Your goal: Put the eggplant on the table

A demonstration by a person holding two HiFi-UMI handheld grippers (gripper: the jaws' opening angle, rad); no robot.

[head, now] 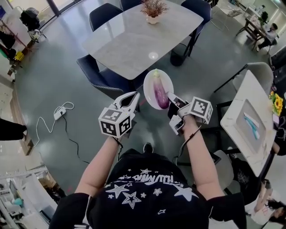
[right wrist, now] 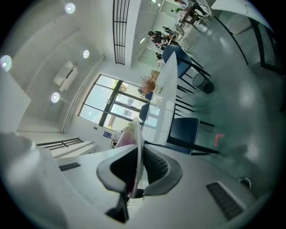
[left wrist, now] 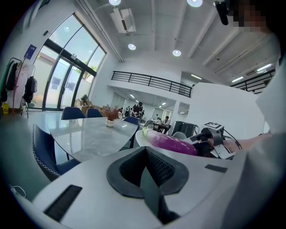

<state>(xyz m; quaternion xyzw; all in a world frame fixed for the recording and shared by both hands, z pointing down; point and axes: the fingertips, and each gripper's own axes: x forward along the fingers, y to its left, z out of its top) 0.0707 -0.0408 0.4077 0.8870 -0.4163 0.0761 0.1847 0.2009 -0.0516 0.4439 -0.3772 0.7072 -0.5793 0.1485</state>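
A purple eggplant (head: 158, 91) lies on a white plate (head: 149, 88) held in the air just before the near edge of the grey marble table (head: 134, 40). My right gripper (head: 172, 99) is shut on the plate's near rim. In the right gripper view the plate (right wrist: 137, 143) stands edge-on between the jaws, with the eggplant (right wrist: 126, 136) on its left. My left gripper (head: 132, 99) hovers beside the plate's left side, shut and empty. The left gripper view shows the eggplant (left wrist: 172, 144) and the right gripper (left wrist: 210, 138) off to the right.
A potted dry plant (head: 153, 10) stands at the table's far end. Dark blue chairs (head: 100, 78) ring the table, one just left of the plate. A second white table (head: 248, 120) is at the right. A power strip with cable (head: 59, 112) lies on the floor.
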